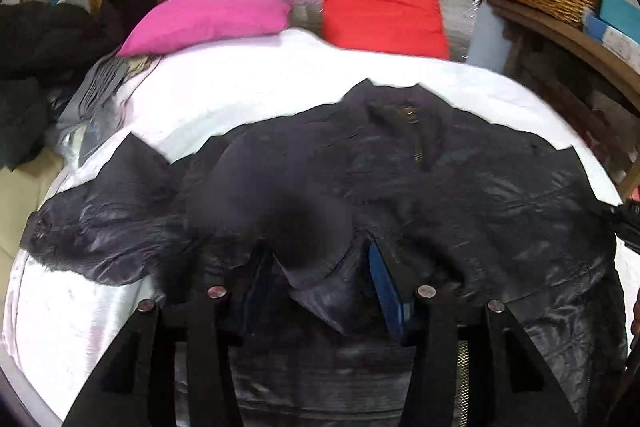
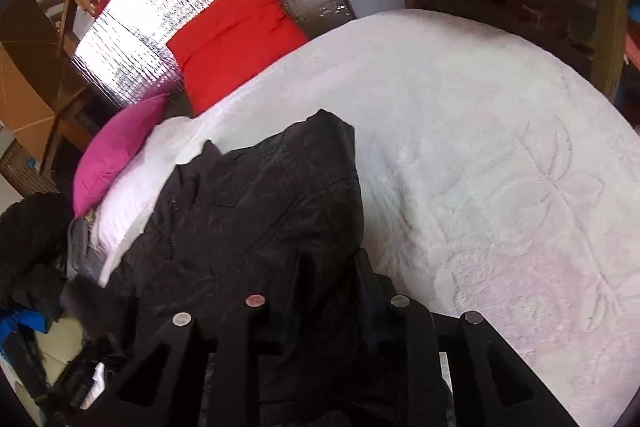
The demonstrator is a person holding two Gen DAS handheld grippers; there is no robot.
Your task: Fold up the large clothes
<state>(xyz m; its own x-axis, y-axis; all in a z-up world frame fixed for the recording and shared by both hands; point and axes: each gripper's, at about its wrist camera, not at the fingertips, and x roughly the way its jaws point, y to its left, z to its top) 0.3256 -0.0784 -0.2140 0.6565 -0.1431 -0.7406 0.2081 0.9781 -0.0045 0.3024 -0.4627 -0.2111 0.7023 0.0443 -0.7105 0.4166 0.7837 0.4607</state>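
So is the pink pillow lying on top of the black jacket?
No, the pink pillow lies at the far end of the bed, apart from the black jacket, with white bedspread showing between them.

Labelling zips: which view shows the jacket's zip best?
Left wrist view: the zip runs down the front of the spread jacket, brass teeth visible. Right wrist view shows the jacket bunched, its zip barely discernible.

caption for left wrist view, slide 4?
Left gripper closing on a fold of the black jacket spread on the white bedspread.
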